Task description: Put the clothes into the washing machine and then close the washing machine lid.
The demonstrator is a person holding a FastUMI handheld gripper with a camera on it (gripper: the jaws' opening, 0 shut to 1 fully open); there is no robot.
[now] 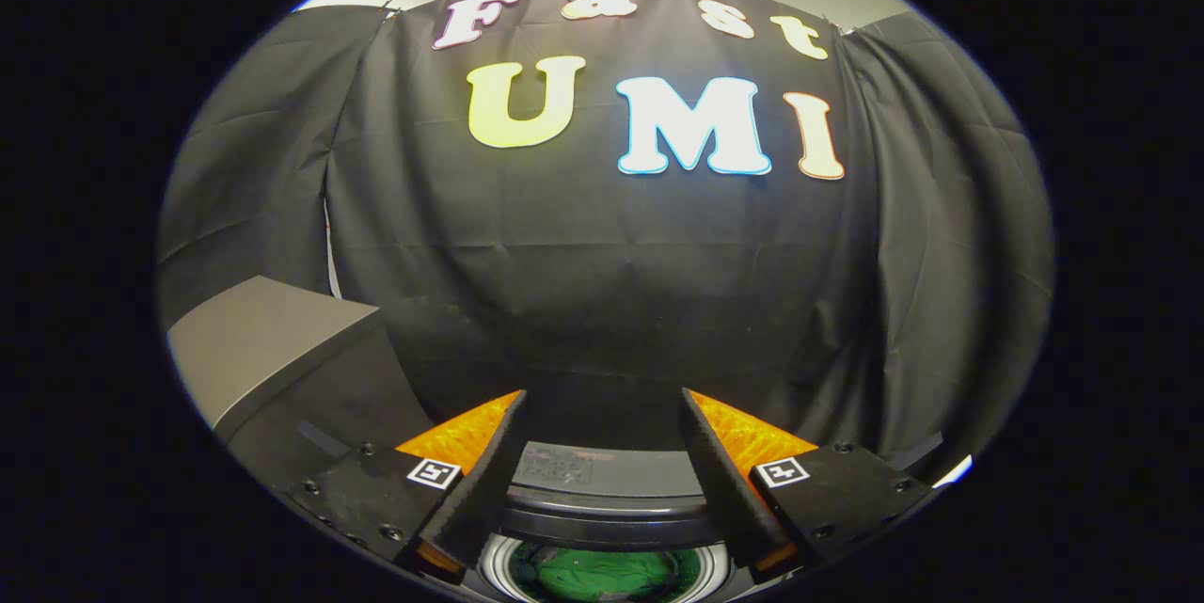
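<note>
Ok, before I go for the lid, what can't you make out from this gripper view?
- Black washing machine lid: its far edge blends into the dark cloth wall, so how far it stands open is unclear.
- Green cloth in the steel drum: cut off below and flanked by the gripper fingers; whether it is fully inside is unclear.
- Grey label on the lid: too small.
- Open, empty gripper: its holder is behind the camera.

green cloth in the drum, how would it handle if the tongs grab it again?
Green cloth looks crumpled in the washer drum, so probably floppy and light, likely to drape and snag on the rim. The tongs are open, holding nothing, above it.
</note>
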